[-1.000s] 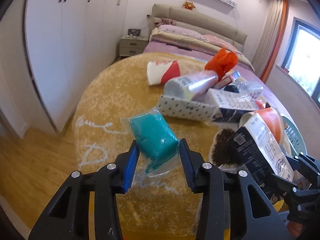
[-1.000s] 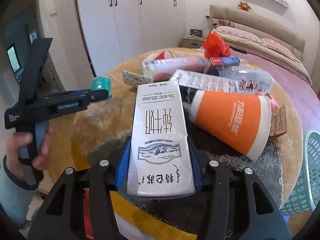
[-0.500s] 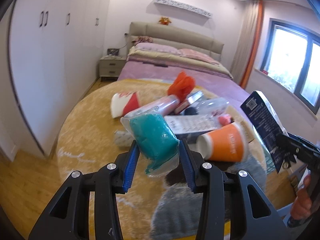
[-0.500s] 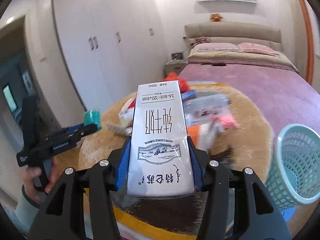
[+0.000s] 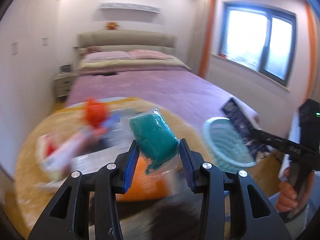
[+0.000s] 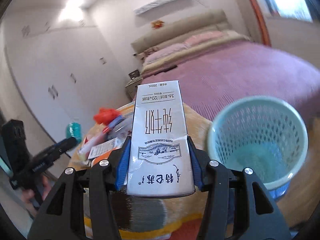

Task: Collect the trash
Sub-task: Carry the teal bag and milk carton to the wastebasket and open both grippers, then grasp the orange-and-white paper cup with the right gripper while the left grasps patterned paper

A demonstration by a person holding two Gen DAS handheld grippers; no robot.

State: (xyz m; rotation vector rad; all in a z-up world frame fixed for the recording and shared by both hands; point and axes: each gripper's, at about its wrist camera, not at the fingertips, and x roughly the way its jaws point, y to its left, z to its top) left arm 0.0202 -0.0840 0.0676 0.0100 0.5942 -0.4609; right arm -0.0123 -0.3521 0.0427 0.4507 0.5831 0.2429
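My left gripper (image 5: pixel 158 156) is shut on a teal lump in a clear plastic bag (image 5: pixel 154 138), held in the air above the round yellow rug. My right gripper (image 6: pixel 159 160) is shut on a white milk carton (image 6: pixel 160 138) with black print. A pale teal mesh waste basket (image 6: pixel 258 146) stands just right of the carton; it looks empty inside. In the left wrist view the basket (image 5: pixel 226 144) lies right of the bag, with the carton (image 5: pixel 242 128) over its far rim and the right gripper (image 5: pixel 280 142) behind it. The left gripper (image 6: pixel 64 144) shows at the left of the right wrist view.
Trash lies on the yellow rug (image 5: pixel 36 144): an orange bag (image 5: pixel 96 114), an orange cup (image 5: pixel 140 182), boxes and bottles (image 6: pixel 104 140). A bed with a purple cover (image 5: pixel 152 88) fills the back. White wardrobes (image 6: pixel 50 76) stand at the left, a window (image 5: pixel 258 44) at the right.
Both grippers have swung right, each still holding its item. The basket is now much nearer and larger in both views; the trash pile has slid to the left.
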